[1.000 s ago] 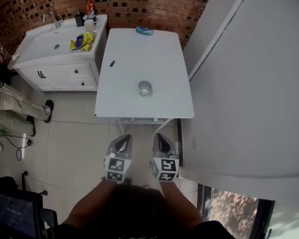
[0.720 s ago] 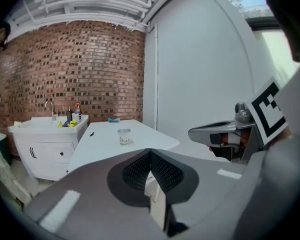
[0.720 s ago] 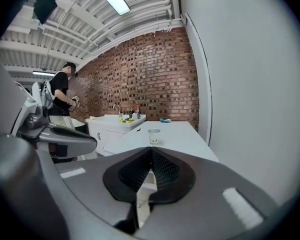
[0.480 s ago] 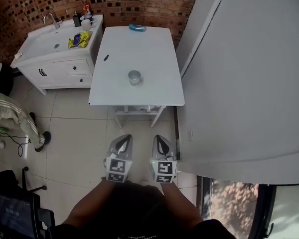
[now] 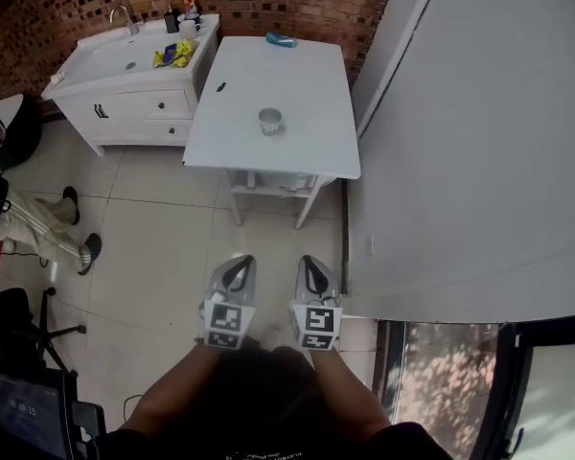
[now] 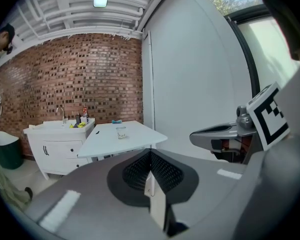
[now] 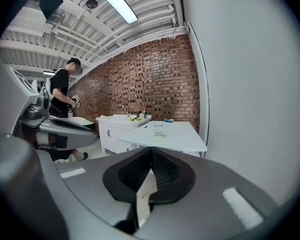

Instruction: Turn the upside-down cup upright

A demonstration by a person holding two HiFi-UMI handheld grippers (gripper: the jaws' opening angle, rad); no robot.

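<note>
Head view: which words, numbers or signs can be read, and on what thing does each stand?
Nothing reads clearly.
On the screen, bottom left: pale digits, too blurred to read.
On the yellow packet on the sink counter: print too small.
On the left gripper and the right gripper: black-and-white square markers, no letters.

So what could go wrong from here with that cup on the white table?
1. The left hand-held gripper and right hand-held gripper are both shut; arriving like that, they might knock the cup over rather than grasp it.
2. The cup stands alone on the smooth white table, with nothing to stop it; a clumsy turn could send it rolling off an edge.
</note>
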